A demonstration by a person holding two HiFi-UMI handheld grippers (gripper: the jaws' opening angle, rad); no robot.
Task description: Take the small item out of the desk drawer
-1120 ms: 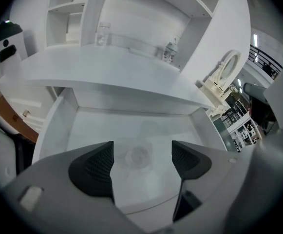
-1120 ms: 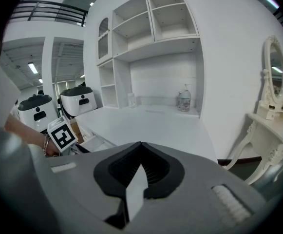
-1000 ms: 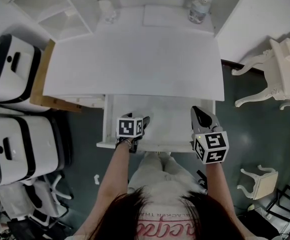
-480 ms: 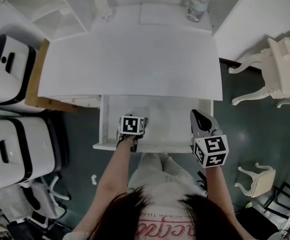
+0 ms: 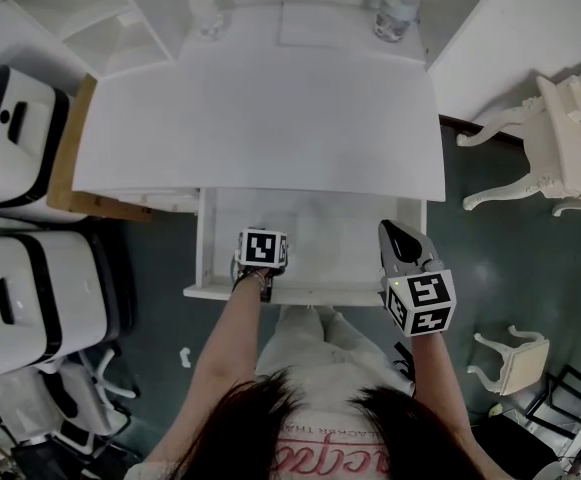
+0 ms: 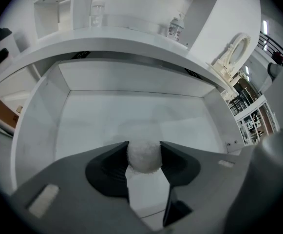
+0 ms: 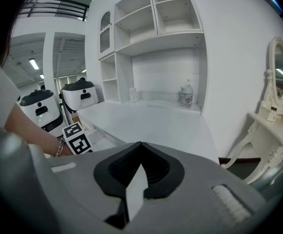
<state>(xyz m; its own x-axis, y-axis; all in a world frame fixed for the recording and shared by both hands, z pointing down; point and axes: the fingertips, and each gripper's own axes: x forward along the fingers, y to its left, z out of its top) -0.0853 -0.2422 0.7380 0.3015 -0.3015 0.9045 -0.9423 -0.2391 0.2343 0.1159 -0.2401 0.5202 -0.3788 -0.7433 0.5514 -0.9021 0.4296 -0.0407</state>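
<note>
The desk drawer stands pulled out under the white desk top. My left gripper reaches down into the drawer near its front left. Its jaws are closing, and a small white fluffy ball sits between them with both pads against its sides. In the head view that gripper shows mostly as its marker cube, and the ball is hidden. Outside the drawer at its front right corner hovers my right gripper, shut with nothing in it; it looks across the desk top.
At the back of the desk stand a bottle and a glass. White machines and a wooden board flank the left side. An ornate white chair and a stool stand on the right.
My left gripper has dipped deeper into the drawer, so its jaws have gone out of sight beneath the cube. The right gripper has barely shifted.
</note>
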